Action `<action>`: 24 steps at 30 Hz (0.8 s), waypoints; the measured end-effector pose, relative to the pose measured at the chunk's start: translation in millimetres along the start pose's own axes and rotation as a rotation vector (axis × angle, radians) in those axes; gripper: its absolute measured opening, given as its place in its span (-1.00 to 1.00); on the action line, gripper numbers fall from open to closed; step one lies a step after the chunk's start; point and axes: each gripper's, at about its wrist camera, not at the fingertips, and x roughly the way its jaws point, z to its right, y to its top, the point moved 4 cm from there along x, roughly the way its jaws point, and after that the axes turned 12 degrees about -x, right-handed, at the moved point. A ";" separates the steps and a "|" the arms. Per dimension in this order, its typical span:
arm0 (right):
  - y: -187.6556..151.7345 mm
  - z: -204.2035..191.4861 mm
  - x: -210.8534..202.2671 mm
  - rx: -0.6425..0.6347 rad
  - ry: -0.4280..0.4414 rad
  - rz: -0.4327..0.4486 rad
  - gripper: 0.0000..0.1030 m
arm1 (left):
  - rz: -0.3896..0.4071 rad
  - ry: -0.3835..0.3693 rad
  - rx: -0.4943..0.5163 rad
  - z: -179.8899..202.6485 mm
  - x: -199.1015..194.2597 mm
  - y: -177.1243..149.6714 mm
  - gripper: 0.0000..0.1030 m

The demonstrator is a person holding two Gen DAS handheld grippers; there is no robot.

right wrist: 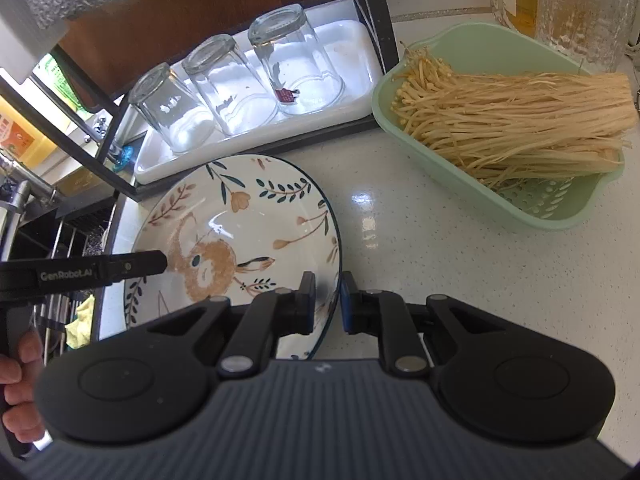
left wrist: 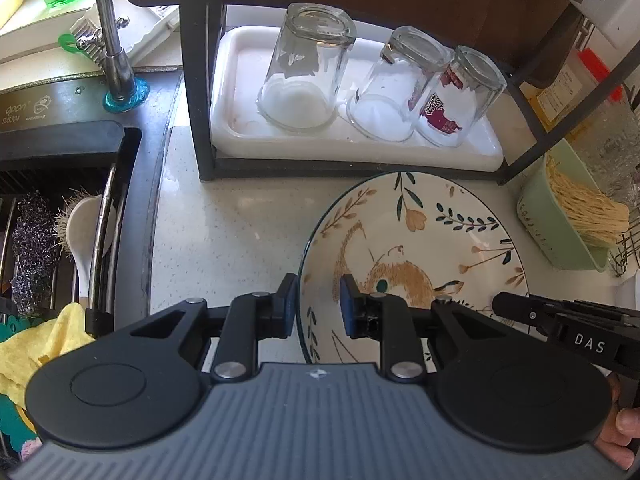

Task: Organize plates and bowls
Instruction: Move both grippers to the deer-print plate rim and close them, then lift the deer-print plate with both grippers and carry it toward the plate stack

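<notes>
Jaws of the left gripper point(left wrist: 319, 306) straddled the near-left rim of the plate point(left wrist: 416, 256), one pad outside, one inside over the well, a gap showing on either side of the rim; apart, not yet clamped as far as could be told. Right gripper point(right wrist: 327, 303) bracketed the opposite near rim the same way, jaws narrowly parted, with the rim edge between them; contact could not be confirmed.

Plate sat on the pale countertop point(left wrist: 224, 236), just in front of the dark rack point(left wrist: 196, 92) and its white tray point(left wrist: 240, 80), where three upturned glasses point(left wrist: 308, 68) stood. Green basket point(right wrist: 520, 200) of enoki mushrooms point(right wrist: 512, 116) lay near the plate toward the counter's right end. Sink point(left wrist: 68, 216) with scrubber and brush lay off the left edge.

Judgement: glazed ceramic, stiff, moderately heavy, slick and breakable. The raised rim looked the only purchase; a grip at two opposite points should keep it level. A shallow bite might slip.

Hidden: the plate's nearest edge lay under both gripper bodies. Whether it rested flat or was lifted could not be made out. No bowls in view. The rack's upper shelf was cut off.
</notes>
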 end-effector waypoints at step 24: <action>-3.4 5.4 -73.5 0.036 0.086 0.117 -0.68 | 0.063 -0.106 -0.039 18.2 -71.1 -6.3 -0.42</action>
